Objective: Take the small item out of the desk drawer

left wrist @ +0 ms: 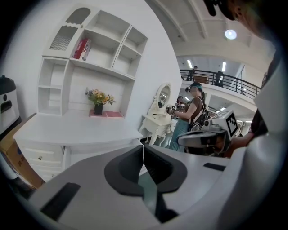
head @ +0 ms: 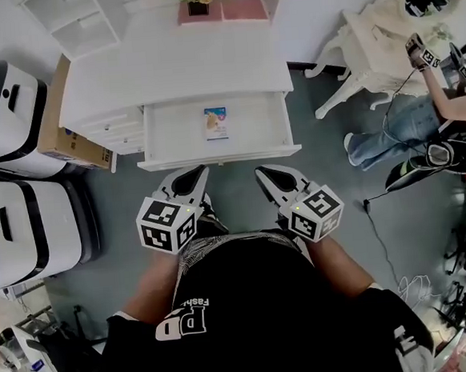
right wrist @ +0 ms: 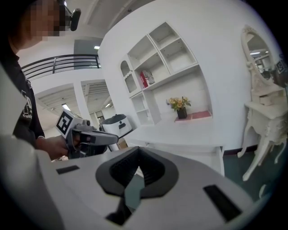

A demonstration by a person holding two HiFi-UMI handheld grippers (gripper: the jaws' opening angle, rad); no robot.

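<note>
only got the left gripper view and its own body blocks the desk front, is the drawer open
observer: Yes, the head view shows the drawer pulled out.
operator: anything in it
observer: One small item, lying flat near the middle of the drawer.
operator: is the right gripper holding anything
observer: No, the right gripper is shut and empty, short of the drawer front.

The black shirt (head: 260,323) reads "PD" and "Fash".

Head view steeply down over desk (head: 175,65), both gripper views low, facing it, sharing its shelves (left wrist: 103,58)
</note>
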